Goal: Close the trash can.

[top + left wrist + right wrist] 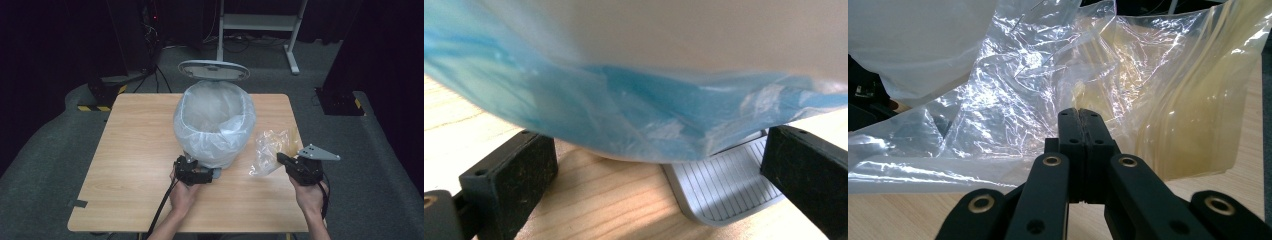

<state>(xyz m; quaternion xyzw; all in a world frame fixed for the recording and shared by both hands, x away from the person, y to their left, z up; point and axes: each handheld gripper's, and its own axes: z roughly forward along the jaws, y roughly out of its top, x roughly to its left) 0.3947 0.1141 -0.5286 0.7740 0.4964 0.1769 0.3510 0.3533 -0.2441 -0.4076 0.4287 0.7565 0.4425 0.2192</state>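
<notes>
Down at the bin's (214,120) foot, the left gripper (196,172) sits spread wide around the pedal (724,187), probably pressing it since the lid (214,70) is up. Over right, the right gripper (1080,120) is clamped on a crinkly bag (1098,90) beside the bin, looks ready to toss.

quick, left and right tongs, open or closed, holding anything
Left tongs: open, holding nothing, by the bin's pedal.
Right tongs: closed on the clear plastic bag.

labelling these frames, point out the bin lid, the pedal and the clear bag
lid (214,70), high view, centre of its raised disc
pedal (729,185), left gripper view, its ribbed tread
bag (1013,85), right gripper view, its crinkled film
</notes>
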